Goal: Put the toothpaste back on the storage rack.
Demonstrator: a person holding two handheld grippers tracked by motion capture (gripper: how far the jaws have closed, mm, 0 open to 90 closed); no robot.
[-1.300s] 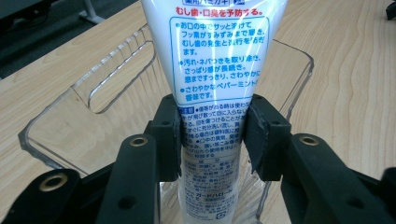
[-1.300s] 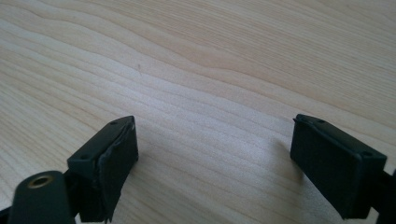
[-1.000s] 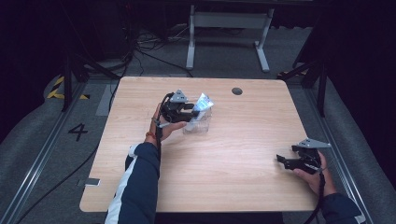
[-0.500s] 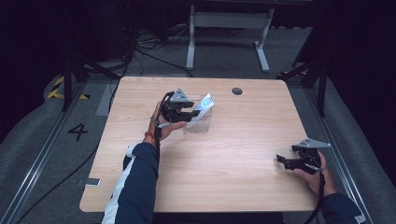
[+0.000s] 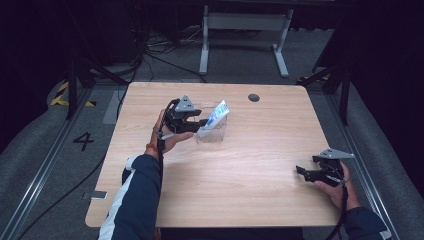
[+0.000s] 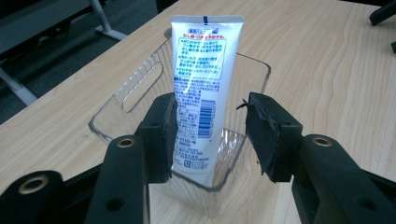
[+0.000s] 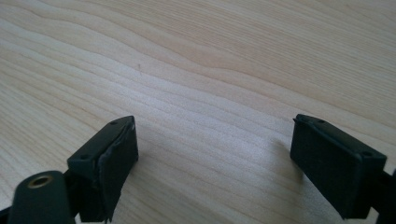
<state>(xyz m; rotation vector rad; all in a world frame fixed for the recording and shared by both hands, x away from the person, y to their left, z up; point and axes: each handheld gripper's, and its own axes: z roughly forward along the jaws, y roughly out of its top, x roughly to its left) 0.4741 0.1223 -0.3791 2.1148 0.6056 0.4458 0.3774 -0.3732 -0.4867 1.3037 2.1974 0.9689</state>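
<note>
The tube (image 6: 201, 93) is stood upright in the clear bin (image 6: 140, 88), between the narrowly parted jaws of the left gripper (image 6: 212, 135), which have just been opening; one pad seems to be touched. If that pad is dragged away, the tube could be tipped out. The right gripper (image 7: 210, 163) is held wide, empty, over the tabletop (image 7: 210, 56).

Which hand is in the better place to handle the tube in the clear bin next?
Left. The left gripper has its jaws around the tube standing in the clear bin; the right gripper rests far away.
</note>
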